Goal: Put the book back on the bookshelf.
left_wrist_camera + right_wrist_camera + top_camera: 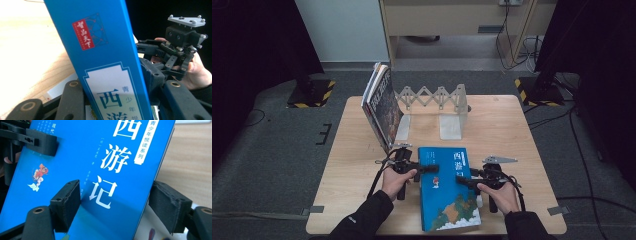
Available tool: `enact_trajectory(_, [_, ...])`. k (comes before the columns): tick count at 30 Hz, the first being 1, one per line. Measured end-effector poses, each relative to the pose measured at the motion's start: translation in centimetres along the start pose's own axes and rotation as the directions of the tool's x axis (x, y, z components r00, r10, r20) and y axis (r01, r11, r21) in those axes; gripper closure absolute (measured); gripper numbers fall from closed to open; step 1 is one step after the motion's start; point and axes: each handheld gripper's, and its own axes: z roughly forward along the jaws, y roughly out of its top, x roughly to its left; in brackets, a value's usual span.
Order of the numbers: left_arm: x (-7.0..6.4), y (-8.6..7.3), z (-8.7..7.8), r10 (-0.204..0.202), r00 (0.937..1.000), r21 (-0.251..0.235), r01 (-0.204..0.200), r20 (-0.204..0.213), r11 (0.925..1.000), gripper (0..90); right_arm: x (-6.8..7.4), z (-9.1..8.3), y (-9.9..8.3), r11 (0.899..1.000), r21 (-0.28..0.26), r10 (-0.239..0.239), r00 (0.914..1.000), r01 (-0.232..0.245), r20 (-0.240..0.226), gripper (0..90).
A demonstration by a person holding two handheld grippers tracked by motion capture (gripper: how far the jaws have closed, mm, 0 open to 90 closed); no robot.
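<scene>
A thick blue book (447,192) with white Chinese title characters is held between both grippers over the front of the wooden table (512,130). My left gripper (432,169) is shut on its left side, near the spine; in the left gripper view the blue spine (105,62) runs up between the jaws of the left gripper (120,100). My right gripper (463,180) is shut on the book's right edge; in the right gripper view one pad (66,205) presses on the cover (105,170) and the other pad (170,207) sits behind the page edge.
At the back of the table stands a metal expanding book rack (437,97), with several books (382,105) leaning at its left end and a free bookend (453,120) at its right. Something white (62,87) lies on the table under the blue book.
</scene>
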Motion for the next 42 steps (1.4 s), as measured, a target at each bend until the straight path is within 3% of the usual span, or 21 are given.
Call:
enact_trajectory(10, [-1.4, 1.0, -0.7, 0.084, 0.9964, -0.036, -0.084, -0.003, 0.9958, 55.5, 0.3, -0.4, 1.1, 0.998, -0.055, -0.028, 0.9996, 0.028, -0.007, 30.4])
enact_trajectory(13, [-2.0, 0.9, -0.4, 0.142, 0.9892, -0.013, -0.143, -0.034, 0.9897, 56.0, 0.3, -0.4, 1.0, 0.997, -0.043, -0.057, 0.9982, 0.058, 0.019, 32.5])
enact_trajectory(29, [-1.7, 0.7, 0.3, 0.140, 0.9881, 0.020, -0.139, -0.064, 0.9900, 54.1, 0.3, -0.2, 0.6, 0.997, -0.012, -0.078, 0.9956, 0.078, 0.053, 35.4])
enact_trajectory(35, [-1.5, 0.6, 1.0, 0.062, 0.9979, 0.005, -0.062, -0.020, 0.9981, 56.3, 0.6, -0.2, 0.7, 0.995, -0.011, -0.095, 0.9948, 0.095, 0.037, 37.9])
enact_trajectory(42, [-1.5, 0.5, 0.7, 0.048, 0.9984, -0.006, -0.048, -0.030, 0.9988, 58.4, 0.3, -0.4, 0.6, 0.996, -0.031, -0.084, 0.9963, 0.084, 0.018, 39.7])
